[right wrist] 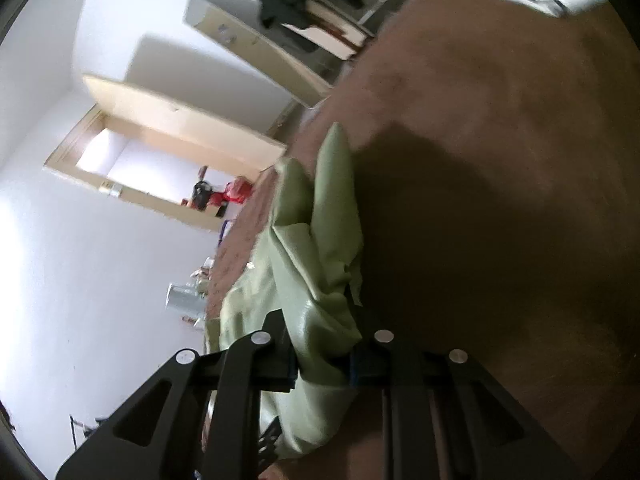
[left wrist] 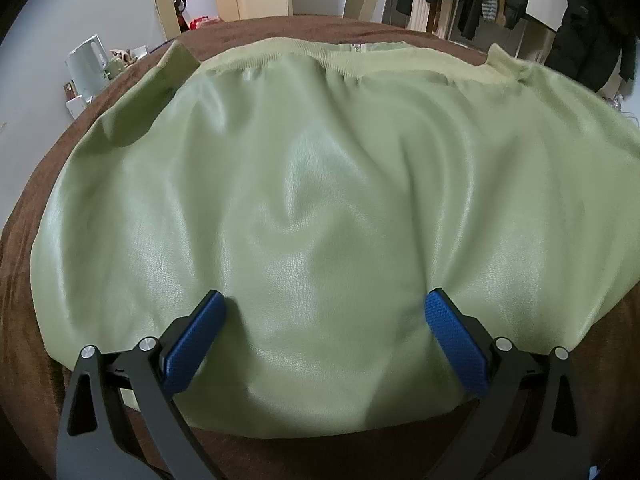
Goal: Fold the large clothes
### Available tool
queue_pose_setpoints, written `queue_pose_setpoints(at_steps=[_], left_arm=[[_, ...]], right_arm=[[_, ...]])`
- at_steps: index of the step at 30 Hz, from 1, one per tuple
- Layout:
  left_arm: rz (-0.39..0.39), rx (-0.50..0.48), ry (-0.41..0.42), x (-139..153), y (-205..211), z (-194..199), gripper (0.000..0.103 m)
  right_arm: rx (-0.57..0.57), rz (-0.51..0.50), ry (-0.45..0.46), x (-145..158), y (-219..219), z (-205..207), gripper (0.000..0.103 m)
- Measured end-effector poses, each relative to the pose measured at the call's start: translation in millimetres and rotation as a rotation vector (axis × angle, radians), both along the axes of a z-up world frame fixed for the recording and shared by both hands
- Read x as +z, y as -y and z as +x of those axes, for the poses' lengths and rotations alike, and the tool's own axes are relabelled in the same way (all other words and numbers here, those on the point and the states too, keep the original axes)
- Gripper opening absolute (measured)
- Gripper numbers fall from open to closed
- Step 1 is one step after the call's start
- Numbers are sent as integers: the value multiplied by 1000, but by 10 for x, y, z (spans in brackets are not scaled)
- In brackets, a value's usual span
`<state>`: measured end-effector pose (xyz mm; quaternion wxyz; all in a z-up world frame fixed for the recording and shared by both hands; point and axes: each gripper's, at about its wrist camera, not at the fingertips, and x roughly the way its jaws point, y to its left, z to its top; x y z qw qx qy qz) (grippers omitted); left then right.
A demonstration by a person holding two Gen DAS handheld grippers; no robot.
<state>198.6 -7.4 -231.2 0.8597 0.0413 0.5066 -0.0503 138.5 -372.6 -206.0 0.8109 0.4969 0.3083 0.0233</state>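
A light green leather-look jacket [left wrist: 320, 184] lies spread, back side up, on a brown blanket [left wrist: 36, 208], its ribbed hem at the far edge. My left gripper [left wrist: 325, 304] hovers open just above the jacket's near edge, blue pads [left wrist: 192, 344] wide apart with nothing between them. In the right wrist view, my right gripper [right wrist: 324, 364] is shut on a bunched fold of the same green jacket [right wrist: 320, 248], and that part of the garment is lifted off the brown blanket [right wrist: 500, 160] and hangs from the jaws.
A white kettle [left wrist: 86, 64] and small items stand on a low surface past the blanket's left edge. Dark coats [left wrist: 592, 28] hang on a rack behind. A pale wooden door [right wrist: 180, 120] and a cabinet [right wrist: 256, 48] line the white wall.
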Motion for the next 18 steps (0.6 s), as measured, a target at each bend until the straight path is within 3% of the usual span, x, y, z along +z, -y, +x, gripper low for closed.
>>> queue_pose_setpoints(at_steps=[11, 18], left_arm=[[9, -9, -22, -4, 5, 24, 98], [-33, -4, -27, 17, -38, 32, 98]], right_arm=[[170, -72, 124, 740, -602, 204, 17], [264, -146, 158, 1123, -1119, 488, 17]])
